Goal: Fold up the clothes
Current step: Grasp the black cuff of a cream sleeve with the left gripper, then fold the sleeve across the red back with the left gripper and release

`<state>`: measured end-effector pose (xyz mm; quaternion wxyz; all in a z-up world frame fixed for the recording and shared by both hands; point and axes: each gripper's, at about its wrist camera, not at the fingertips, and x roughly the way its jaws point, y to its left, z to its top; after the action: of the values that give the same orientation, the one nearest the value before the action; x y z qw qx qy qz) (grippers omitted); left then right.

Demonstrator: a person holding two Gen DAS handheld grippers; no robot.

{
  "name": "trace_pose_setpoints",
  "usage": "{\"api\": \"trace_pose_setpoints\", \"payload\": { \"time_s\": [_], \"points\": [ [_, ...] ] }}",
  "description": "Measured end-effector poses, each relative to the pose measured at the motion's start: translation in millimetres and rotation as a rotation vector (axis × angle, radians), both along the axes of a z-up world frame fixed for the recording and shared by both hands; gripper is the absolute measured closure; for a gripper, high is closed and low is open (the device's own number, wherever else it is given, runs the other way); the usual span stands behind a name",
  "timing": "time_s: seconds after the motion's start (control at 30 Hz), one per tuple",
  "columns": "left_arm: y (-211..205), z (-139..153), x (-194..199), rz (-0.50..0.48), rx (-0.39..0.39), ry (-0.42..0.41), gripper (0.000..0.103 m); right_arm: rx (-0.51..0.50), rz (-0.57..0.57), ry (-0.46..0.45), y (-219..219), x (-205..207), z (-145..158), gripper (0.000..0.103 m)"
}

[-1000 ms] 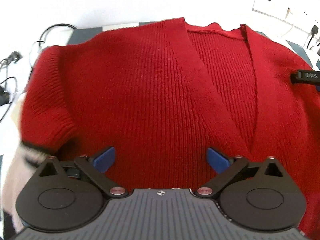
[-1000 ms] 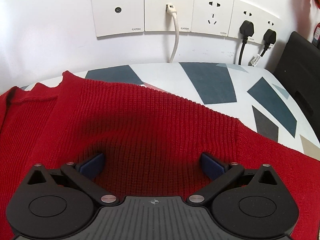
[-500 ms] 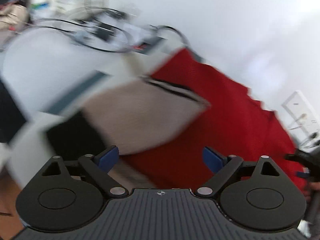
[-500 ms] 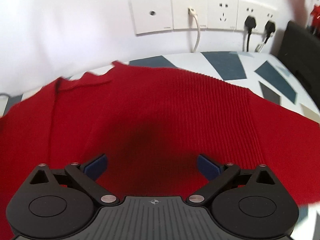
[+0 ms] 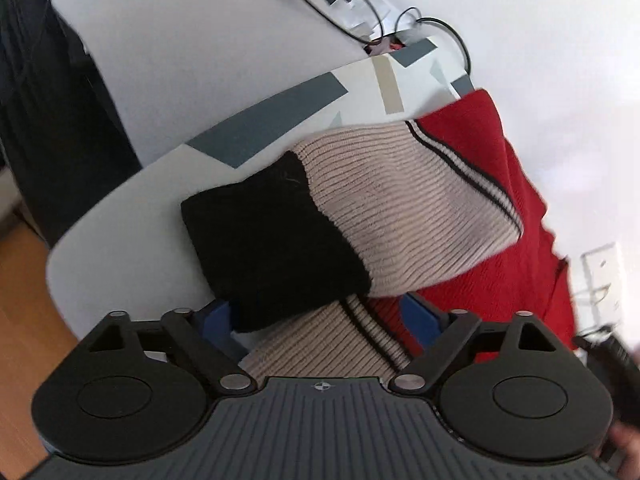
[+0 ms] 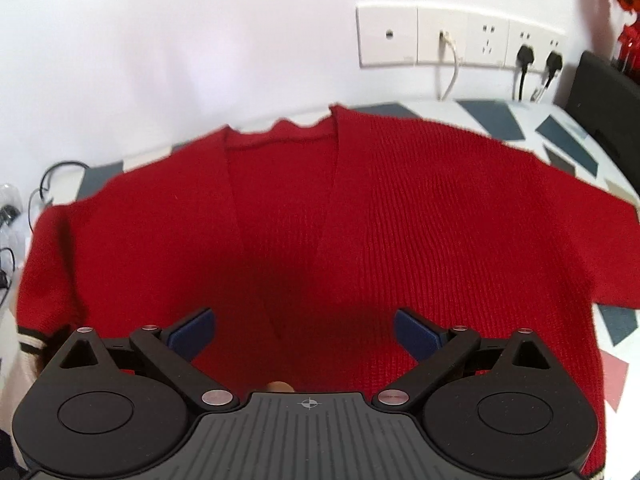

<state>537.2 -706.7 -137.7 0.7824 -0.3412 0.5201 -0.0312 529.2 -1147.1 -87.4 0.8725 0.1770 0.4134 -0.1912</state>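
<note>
A red knit cardigan (image 6: 400, 208) lies spread front-up on the patterned table (image 6: 580, 136), its V-neck toward the wall. In the left wrist view one sleeve is folded back on itself, showing a black cuff (image 5: 272, 240), a beige ribbed band (image 5: 400, 200) with black stripes, and red knit (image 5: 512, 272). My left gripper (image 5: 318, 318) hovers at that cuff. Its jaws are closing, with the cuff's edge and beige fabric between the fingers, and the pads are not visibly pressing. My right gripper (image 6: 304, 336) is open above the cardigan's chest, holding nothing.
Wall sockets (image 6: 460, 36) with plugs and a white cable sit behind the table. A black object (image 6: 604, 100) stands at the far right. Loose cables (image 5: 360, 4) lie beyond the table's left end. The rounded table edge (image 5: 80, 248) drops to wooden floor (image 5: 24, 320).
My left gripper swung from over the cardigan's chest to the folded sleeve at the table's end, rolling as it went. My right gripper drew back and up, so more cardigan shows.
</note>
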Motion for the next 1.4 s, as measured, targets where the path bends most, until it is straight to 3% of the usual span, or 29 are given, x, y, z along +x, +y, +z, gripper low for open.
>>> {"api": "trace_pose_setpoints", "payload": {
  "time_s": [0.03,0.1,0.17,0.2,0.27,0.3,0.47,0.7,0.97,1.17,1.4],
  "points": [
    [3,0,4,0.014,-0.025,0.003,0.018,-0.005,-0.004,-0.005,1,-2,5,0.007],
    [11,-2,10,0.028,-0.067,-0.001,0.068,-0.014,-0.02,-0.007,0,-8,12,0.006],
    [19,-5,13,0.038,-0.081,0.044,0.09,-0.005,-0.049,0.001,-6,-13,15,0.006],
    [24,-6,13,0.061,-0.101,0.062,0.095,0.003,-0.062,0.005,-9,-16,15,0.006],
    [35,-4,10,0.107,-0.142,0.077,0.097,0.021,-0.089,0.01,-14,-22,13,0.006],
    [39,4,9,0.111,-0.141,0.046,0.098,0.023,-0.097,0.014,-15,-24,12,0.005],
    [47,58,14,0.062,-0.065,-0.198,0.099,0.039,-0.103,0.037,-13,-23,3,0.005],
    [28,120,25,-0.002,0.049,-0.437,0.099,0.102,-0.111,0.019,-5,-15,-8,0.004],
    [-73,147,47,-0.215,0.098,-0.582,0.099,0.047,-0.127,0.04,-18,-25,-25,0.004],
    [-195,148,73,-0.411,0.165,-0.616,0.099,-0.034,-0.127,0.04,-49,-53,-31,0.003],
    [-362,117,79,-0.727,0.081,-0.638,0.099,-0.094,-0.159,0.053,-97,-88,-47,0.002]
  ]
}}
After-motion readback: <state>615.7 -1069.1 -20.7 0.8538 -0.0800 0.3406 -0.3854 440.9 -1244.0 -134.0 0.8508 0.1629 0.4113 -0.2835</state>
